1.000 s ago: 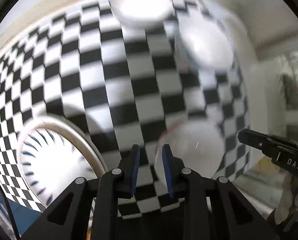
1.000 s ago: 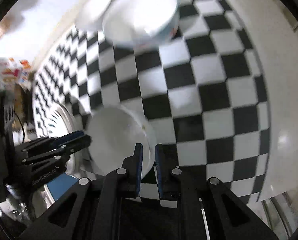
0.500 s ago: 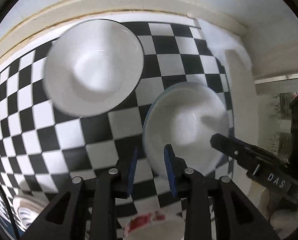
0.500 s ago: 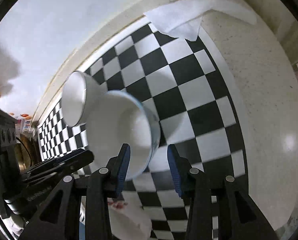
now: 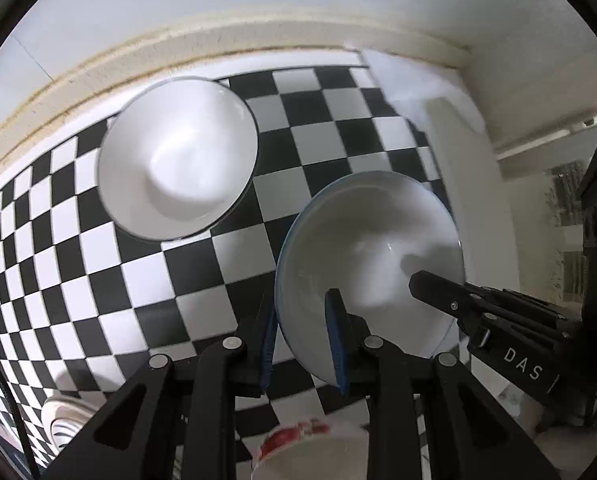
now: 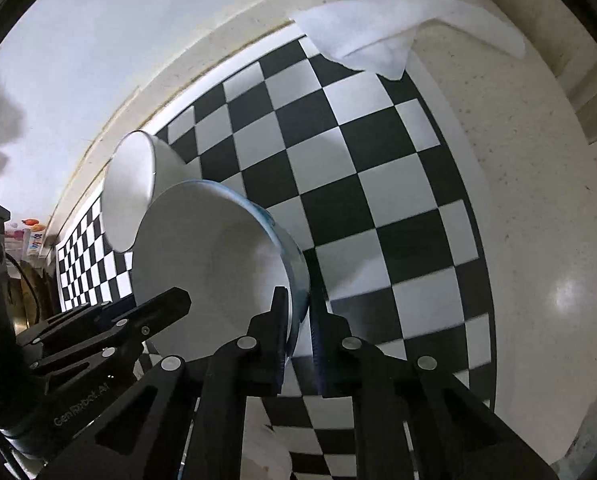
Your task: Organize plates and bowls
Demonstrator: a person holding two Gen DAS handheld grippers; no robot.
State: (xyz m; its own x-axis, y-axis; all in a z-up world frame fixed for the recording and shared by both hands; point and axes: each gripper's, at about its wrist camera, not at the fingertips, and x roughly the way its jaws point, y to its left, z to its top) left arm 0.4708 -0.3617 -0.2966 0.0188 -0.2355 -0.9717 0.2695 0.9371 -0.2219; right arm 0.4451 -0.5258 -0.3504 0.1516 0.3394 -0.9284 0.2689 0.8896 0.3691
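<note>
White glazed ceramic with a thin blue line round the lip: blue-rimmed bowl (image 5: 362, 240), sitting towards the right-hand edge of the checked cloth (image 5: 78, 240), in front of and just beside the plain white bowl (image 5: 178, 168), not touching it. Hard to tell whether resting on the cloth or already a shade off it.

Held at two places on the rim. Left gripper (image 5: 300, 340) pinched on the near wall, one blue pad inside and one outside. Right gripper (image 6: 300, 328) on the opposite side, just closed down onto the rim, wall caught between the pads.

Probably a lift in hand, with a view to nesting into the plain white bowl. Raise both hands together and at the same pace. Keep the rim level. No pulling apart or pushing inward, since a thin glossy wall may slide out of a narrow pinch. Clear the other bowl's lip fully before moving across, then lower gently and centred to avoid a chip. Mind the red-patterned bowl (image 5: 298, 440) close below the grippers.

Smooth, shiny, deep-sided, empty inside; likely slippery and fairly rigid, unforgiving of a knock
</note>
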